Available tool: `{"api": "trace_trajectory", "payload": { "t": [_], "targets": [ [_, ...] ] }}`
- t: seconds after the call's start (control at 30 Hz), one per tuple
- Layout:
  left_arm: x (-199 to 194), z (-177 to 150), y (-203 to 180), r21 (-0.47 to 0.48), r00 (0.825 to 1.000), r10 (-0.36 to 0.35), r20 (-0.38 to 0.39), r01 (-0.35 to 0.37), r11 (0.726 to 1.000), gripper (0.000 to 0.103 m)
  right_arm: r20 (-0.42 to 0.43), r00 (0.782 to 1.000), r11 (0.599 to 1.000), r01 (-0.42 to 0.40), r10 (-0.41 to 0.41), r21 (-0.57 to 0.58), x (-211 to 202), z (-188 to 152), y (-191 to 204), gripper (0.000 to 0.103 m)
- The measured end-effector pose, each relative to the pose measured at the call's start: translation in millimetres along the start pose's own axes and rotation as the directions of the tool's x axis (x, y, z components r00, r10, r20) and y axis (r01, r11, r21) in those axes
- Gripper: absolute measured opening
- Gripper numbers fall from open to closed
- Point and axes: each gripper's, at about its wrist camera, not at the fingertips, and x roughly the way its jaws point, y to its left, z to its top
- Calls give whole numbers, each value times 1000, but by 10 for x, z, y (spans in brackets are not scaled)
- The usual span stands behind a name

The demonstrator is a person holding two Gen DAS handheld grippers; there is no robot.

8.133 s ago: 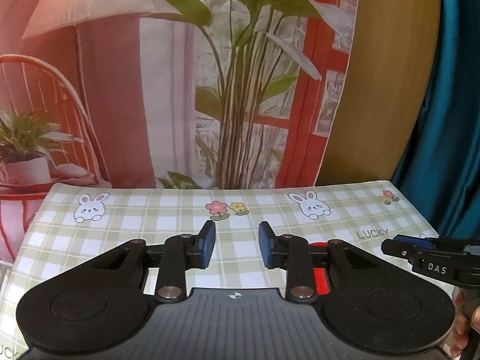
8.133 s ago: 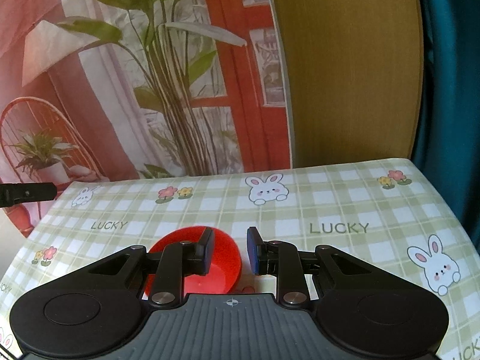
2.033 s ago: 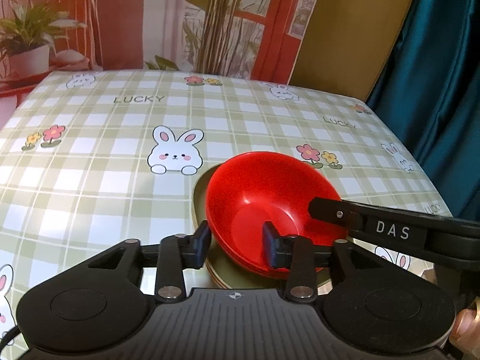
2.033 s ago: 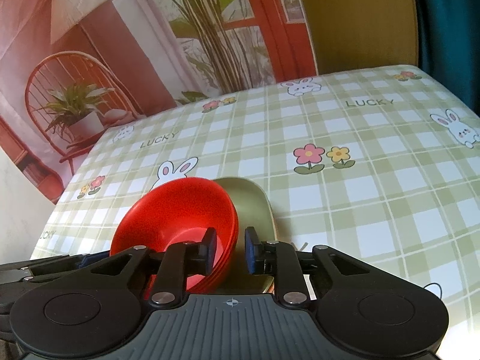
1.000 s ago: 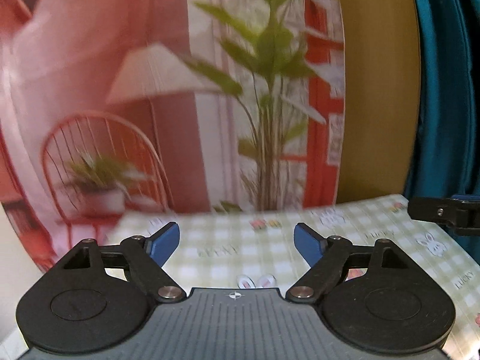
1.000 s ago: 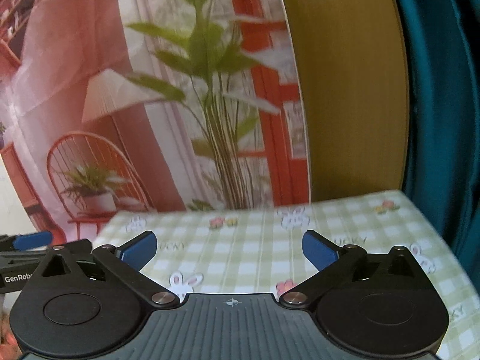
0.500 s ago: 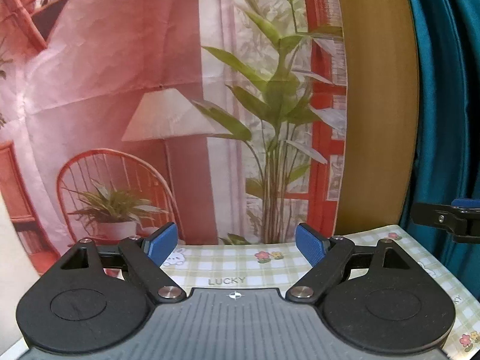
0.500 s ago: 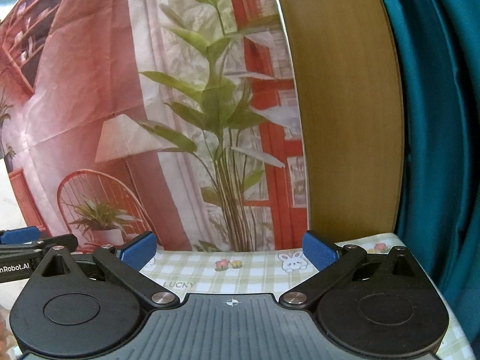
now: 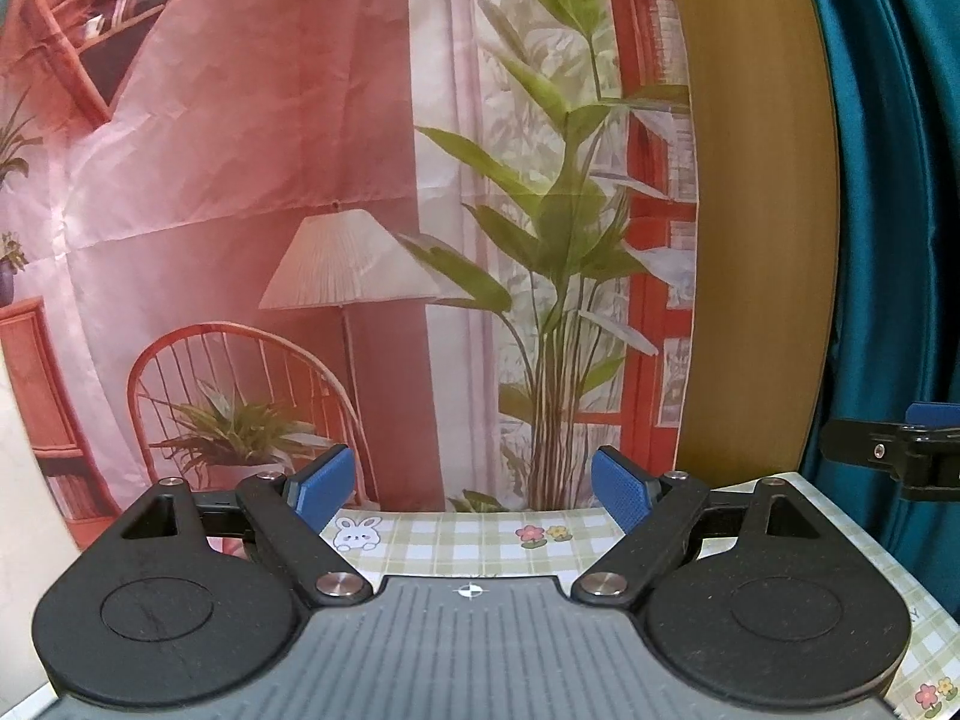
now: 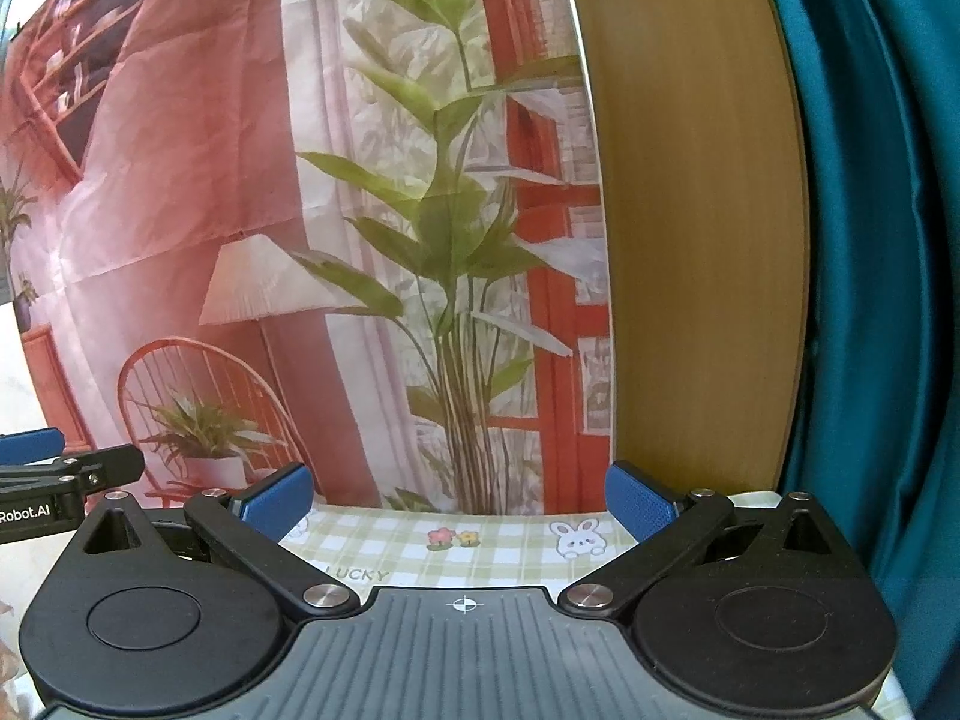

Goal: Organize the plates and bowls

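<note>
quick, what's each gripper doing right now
left gripper: open, holding nothing
right gripper: open, holding nothing

You are looking at the far strip of a table (image 9: 468,546) covered with a green-and-white checked cloth (image 10: 498,552). Printed on the cloth are a white rabbit, a pair of small flowers, and the word LUCKY. No plates or bowls show on the visible part; the nearer surface is hidden behind the gripper bodies.
</note>
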Motion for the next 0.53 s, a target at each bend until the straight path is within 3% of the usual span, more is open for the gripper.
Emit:
{"api": "trace_trajectory", "payload": {
  "t": [0.53],
  "targets": [
    [-3,-4,26,-16,1000,24,3,-24,1000,88,-5,1000,1000,2,-2,-4,-13,-7,12,103]
  ]
}}
